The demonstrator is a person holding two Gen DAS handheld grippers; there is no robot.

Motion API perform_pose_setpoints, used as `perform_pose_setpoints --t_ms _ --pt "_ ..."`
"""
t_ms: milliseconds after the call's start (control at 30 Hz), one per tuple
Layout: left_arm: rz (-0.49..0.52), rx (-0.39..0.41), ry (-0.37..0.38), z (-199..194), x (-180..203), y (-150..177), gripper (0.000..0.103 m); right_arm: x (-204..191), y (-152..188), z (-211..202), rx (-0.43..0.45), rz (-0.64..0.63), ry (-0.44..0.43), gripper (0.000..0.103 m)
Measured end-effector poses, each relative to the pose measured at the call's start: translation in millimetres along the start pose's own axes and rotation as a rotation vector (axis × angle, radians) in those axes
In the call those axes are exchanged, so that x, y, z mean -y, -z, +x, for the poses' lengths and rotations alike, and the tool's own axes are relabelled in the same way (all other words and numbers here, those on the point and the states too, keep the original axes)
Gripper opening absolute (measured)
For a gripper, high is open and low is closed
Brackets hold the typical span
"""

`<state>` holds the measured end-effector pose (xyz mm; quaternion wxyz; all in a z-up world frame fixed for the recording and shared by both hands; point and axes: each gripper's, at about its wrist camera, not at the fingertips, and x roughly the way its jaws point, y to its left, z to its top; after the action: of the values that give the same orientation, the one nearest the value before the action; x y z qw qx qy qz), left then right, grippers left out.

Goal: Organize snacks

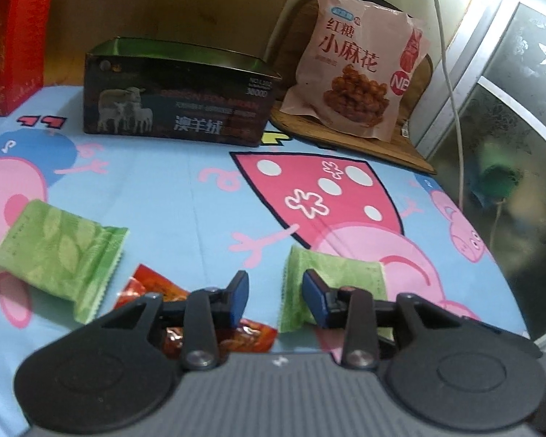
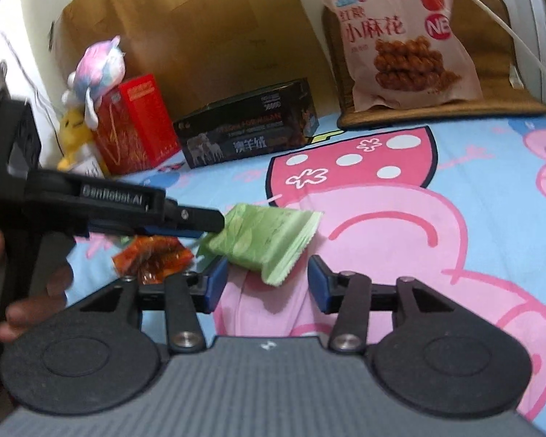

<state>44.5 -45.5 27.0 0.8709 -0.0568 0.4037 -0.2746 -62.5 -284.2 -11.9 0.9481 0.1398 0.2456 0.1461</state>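
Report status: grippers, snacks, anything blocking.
Left gripper open, right gripper open, both empty. Green foil snack packet lies loose on the cartoon sheet. Open dark box unobstructed.

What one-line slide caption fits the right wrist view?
Right tool open above a green snack packet on the cartoon bedsheet, left tool at the packet's edge.

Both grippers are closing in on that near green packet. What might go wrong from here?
1. The left gripper and right gripper crowd one green packet; their fingers may collide.
2. The red packet lies right beside it and could get pinched too.
3. The dark open box is far back, so a carry could drop it.
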Motion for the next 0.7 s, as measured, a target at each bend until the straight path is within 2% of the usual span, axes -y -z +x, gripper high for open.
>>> perform_pose_setpoints --t_ms 200,467,567,700 --pt "0.028 0.017 -0.041 0 1 1 0.043 -3 1 3 0.005 -0.047 0.041 0.051" --pt "0.046 0.030 -0.074 3 -1 1 0.046 -10 2 8 0.016 -0.111 0.079 0.052" --pt "0.045 0.030 -0.076 3 -3 1 0.046 -14 3 8 0.018 -0.139 0.093 0.053" --pt "0.006 0.025 -0.038 -1 -13 -1 0.046 -15 1 9 0.009 -0.170 0.110 0.053"
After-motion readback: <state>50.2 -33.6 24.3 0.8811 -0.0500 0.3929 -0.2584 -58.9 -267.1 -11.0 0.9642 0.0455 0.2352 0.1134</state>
